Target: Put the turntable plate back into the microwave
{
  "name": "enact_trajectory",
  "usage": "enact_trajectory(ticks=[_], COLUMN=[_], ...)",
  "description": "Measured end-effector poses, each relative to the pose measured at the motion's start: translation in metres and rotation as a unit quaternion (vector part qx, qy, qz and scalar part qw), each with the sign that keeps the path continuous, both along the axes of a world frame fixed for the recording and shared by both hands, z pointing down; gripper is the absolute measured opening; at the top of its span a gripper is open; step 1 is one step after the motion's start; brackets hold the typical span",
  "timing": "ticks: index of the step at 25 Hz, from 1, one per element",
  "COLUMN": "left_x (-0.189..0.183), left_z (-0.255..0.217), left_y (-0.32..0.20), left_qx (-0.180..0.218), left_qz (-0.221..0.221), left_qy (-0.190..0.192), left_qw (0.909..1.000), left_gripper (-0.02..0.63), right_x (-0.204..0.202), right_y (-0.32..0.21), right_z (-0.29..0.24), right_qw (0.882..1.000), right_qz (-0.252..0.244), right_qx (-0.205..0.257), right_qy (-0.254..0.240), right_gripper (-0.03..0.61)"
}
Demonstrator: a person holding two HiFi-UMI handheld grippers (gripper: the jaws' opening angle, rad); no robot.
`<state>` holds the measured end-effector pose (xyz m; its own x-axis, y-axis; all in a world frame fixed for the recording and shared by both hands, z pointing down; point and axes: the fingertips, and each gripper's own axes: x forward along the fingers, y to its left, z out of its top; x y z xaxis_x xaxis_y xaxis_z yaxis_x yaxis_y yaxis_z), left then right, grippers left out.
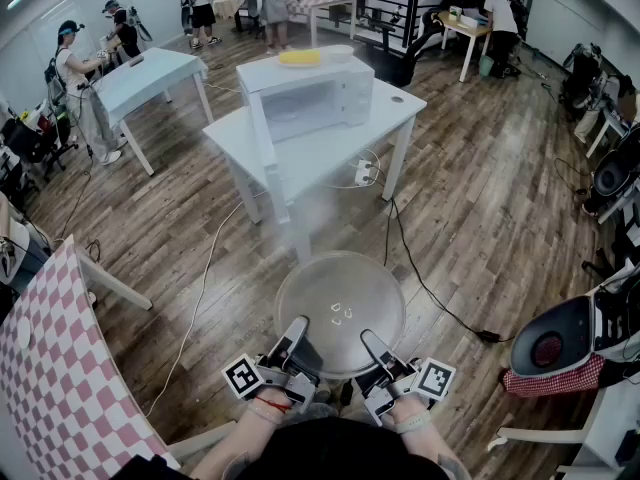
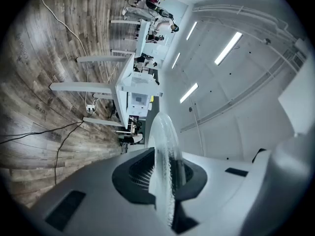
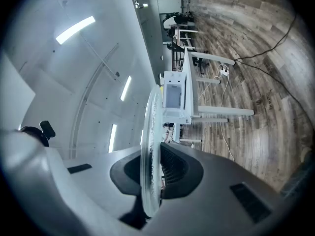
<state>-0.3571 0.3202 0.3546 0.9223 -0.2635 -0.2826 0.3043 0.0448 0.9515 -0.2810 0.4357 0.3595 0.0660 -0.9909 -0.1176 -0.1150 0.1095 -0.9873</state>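
Turntable plate is hanging roughly level over the wooden floor, short of the table's near corner and resting on no surface. Both tongs are clamping its near rim. The left gripper is biting left of centre and the right gripper right of centre. Each gripper view is showing the glass edge pinched between the 2 ribbed pads.

Farther on, the white table is carrying a power strip near its right edge and the microwave along its far edge. The microwave front appears to be standing open, exposing the cavity.

Judged progress: pickup is complete and transport is under way. Remaining steps are approaching the table, passing the plate through the opening, seating it on the cavity floor and releasing both grippers.
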Motion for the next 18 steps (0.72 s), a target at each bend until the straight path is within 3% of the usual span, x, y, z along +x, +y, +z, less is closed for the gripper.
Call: enact_trajectory(ticks=[6,18], left_x=[0.012,0.028], left_z=[-0.001,0.005], left_y=[-0.022,-0.035], left_qx=[0.013,-0.005], left_qz=[0.019,0.031], left_qy=[0.002,0.009], left_qw=[0.9997,0.9995], left_gripper=[0.034,0.034], right_x=[0.008,0.020], right_y=[-0.020,-0.030], right_z=[0.003,0.005], right_qw=[1.000,0.999], right_qz=[0.015,0.035], right_qx=[0.005,-0.001], right_qy=[0.003,0.005], right_gripper=[0.038,0.038])
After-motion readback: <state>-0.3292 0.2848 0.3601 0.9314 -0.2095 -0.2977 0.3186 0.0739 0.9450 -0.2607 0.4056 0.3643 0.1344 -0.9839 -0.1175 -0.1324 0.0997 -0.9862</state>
